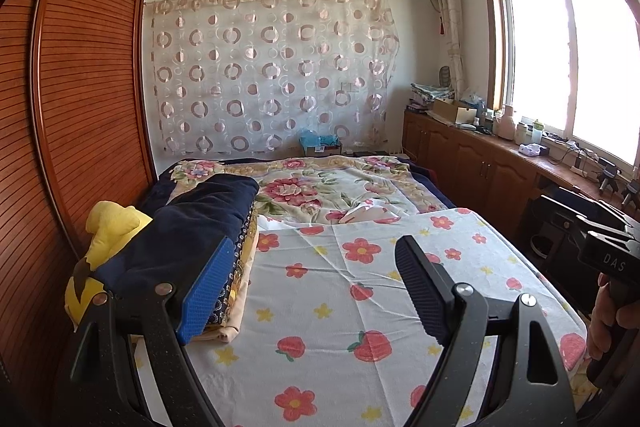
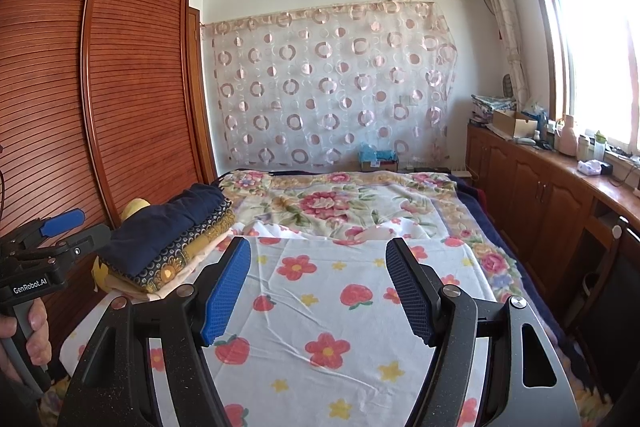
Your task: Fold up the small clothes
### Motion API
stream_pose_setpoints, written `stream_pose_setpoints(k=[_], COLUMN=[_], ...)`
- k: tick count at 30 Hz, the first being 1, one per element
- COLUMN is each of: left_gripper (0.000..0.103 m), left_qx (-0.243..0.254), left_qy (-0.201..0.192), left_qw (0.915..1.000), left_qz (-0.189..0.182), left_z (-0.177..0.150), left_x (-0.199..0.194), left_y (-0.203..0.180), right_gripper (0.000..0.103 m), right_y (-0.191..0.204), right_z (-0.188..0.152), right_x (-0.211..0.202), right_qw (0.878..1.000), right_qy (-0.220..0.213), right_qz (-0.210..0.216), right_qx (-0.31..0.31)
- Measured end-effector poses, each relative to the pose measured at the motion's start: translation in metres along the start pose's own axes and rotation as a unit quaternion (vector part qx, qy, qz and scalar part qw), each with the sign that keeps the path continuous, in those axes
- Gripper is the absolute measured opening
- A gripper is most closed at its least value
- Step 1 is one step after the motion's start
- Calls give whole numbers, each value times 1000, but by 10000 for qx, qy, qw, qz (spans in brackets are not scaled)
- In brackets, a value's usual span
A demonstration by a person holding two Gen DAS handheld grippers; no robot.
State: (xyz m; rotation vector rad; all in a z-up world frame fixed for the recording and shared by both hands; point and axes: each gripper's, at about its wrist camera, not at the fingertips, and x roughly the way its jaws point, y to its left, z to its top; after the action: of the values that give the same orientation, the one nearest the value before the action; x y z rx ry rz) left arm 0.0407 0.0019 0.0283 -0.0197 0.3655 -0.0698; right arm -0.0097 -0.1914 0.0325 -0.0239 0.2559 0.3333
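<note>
A stack of folded clothes (image 1: pixel 208 227), dark navy on top over patterned and beige layers, lies at the left of the bed; it also shows in the right wrist view (image 2: pixel 176 239). A white cloth with red flowers and strawberries (image 1: pixel 360 287) is spread flat over the bed's near part, also in the right wrist view (image 2: pixel 340 307). My left gripper (image 1: pixel 316 267) is open and empty above it, its left finger beside the stack. My right gripper (image 2: pixel 318 267) is open and empty above the cloth. The left gripper also shows in the right wrist view (image 2: pixel 60 227). A small pale garment (image 1: pixel 368 213) lies further back on the bed.
A floral blanket (image 1: pixel 320 183) covers the far bed. A yellow plush toy (image 1: pixel 108 231) lies left of the stack. A wooden wardrobe (image 1: pixel 80 67) stands at the left. A cluttered wooden counter (image 1: pixel 500 147) runs under the window at the right. A patterned curtain (image 1: pixel 272 75) hangs behind.
</note>
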Motion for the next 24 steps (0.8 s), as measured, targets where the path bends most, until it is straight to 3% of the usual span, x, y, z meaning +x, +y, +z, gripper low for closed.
stream_pose_setpoints(k=[24], left_gripper=[83], left_qx=[0], left_qy=[1], left_qw=[10000], left_qz=[8], left_z=[-1], left_x=[1], left_y=[2], right_gripper=[72], right_y=[-3], right_z=[-1], right_x=[1], right_qw=[10000], right_qy=[3], right_qz=[11], right_qx=[5])
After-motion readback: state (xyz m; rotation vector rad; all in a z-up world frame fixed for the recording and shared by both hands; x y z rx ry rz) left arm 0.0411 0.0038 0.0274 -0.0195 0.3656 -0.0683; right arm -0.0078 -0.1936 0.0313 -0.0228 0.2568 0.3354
